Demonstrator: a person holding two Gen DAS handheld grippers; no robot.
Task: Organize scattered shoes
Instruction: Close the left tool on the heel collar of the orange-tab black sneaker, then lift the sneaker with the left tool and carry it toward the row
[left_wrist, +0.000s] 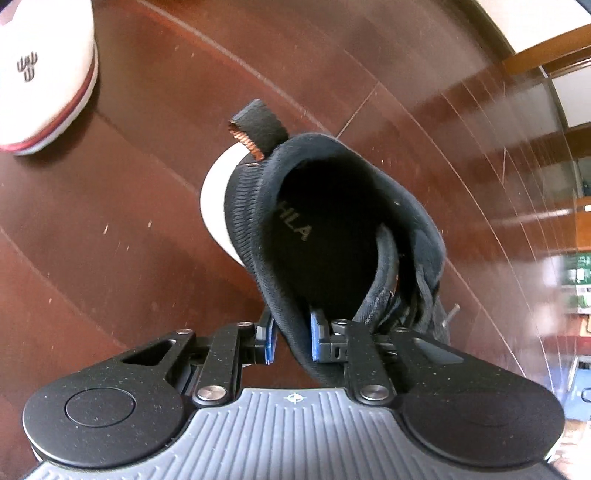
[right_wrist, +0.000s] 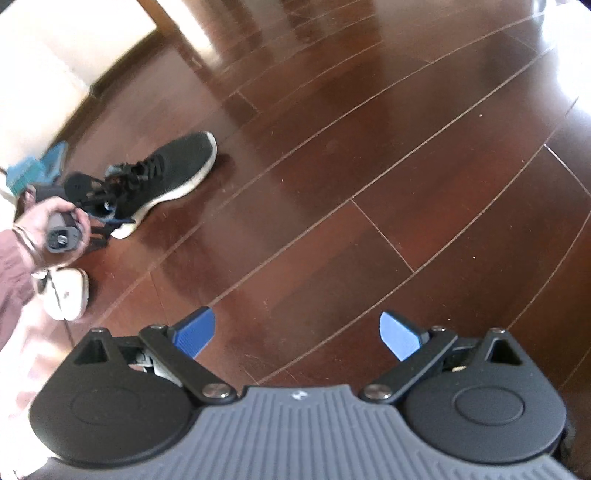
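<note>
The left claw (left_wrist: 291, 341) pinches the black sneaker (left_wrist: 332, 229) by its collar (easy to carry), while the right claw (right_wrist: 297, 338) hangs wide apart, holding nothing.

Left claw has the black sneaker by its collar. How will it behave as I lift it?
The black sneaker will probably sag: the left claw pinches only the soft knit collar, which already folds between the pads. It looks light, though its white sole may swing the toe down. The loose laces could dangle.

black sneaker (left_wrist: 332, 236) lifted, white shoe (left_wrist: 44, 74) on floor
</note>
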